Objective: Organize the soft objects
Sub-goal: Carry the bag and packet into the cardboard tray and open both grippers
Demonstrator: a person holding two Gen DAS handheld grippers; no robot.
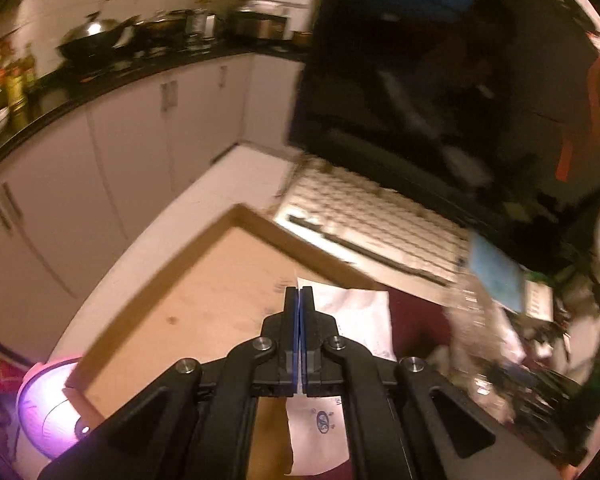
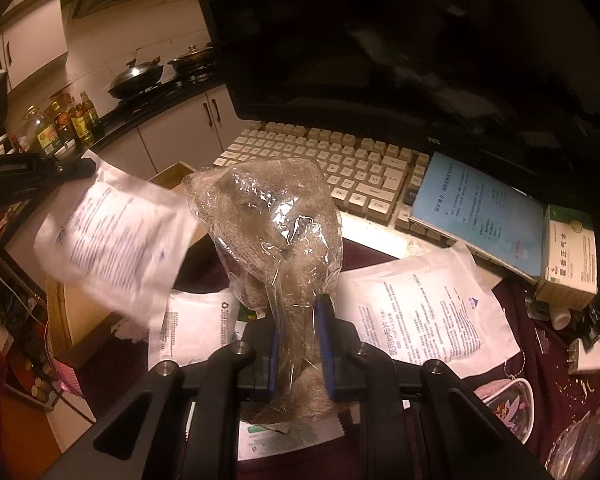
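My left gripper (image 1: 299,292) is shut on the corner of a white printed packet (image 1: 360,320), which hangs under it above an open cardboard box (image 1: 204,300). In the right wrist view the same gripper (image 2: 88,166) holds the blurred packet (image 2: 112,236) up in the air at the left. My right gripper (image 2: 302,304) is shut on the twisted neck of a clear plastic bag (image 2: 268,216) filled with grey-brown fibrous material. The bag stands upright above the fingers. Two more white packets (image 2: 424,312) (image 2: 196,328) lie flat on the dark red cloth (image 2: 516,304) below.
A beige keyboard (image 2: 340,164) lies in front of a black monitor (image 2: 380,60). A blue booklet (image 2: 476,212) and a small medicine box (image 2: 568,256) sit at the right, with small clutter beyond. A kitchen counter with a wok (image 2: 136,76) and oil bottles (image 2: 64,124) runs behind at the left.
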